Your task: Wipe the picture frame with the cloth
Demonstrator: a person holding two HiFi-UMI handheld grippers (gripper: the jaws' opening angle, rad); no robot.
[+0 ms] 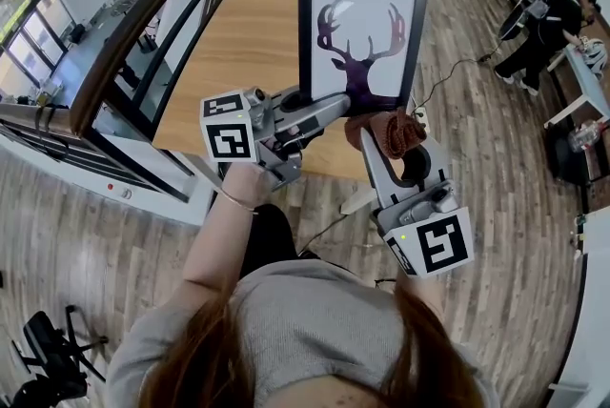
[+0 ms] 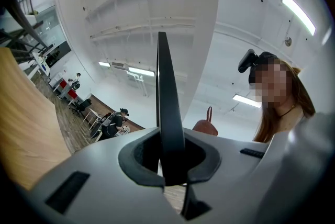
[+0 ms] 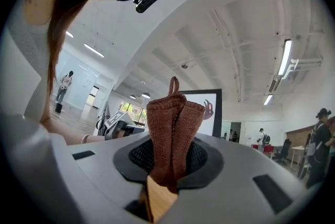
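Wood-plank floor (image 1: pixel 477 168) everywhere, an open office sort of place, with a long wooden table (image 1: pixel 238 44) running away from the camera and somebody (image 1: pixel 548 25) over by the desks on the far right. At the table's near end the frame (image 1: pixel 360 34), a black one with a deer-head silhouette, stood upright. The left gripper (image 1: pixel 329 103) was clamped narrow on its bottom edge, and its own view showed the frame edge-on between the jaws. Couldn't tell if the frame actually rested on the table. The right gripper (image 1: pixel 391 137) was pinching a bunched-up brown knit cloth (image 1: pixel 396 125), which sat right by the frame's lower right corner. Couldn't tell if they touched.
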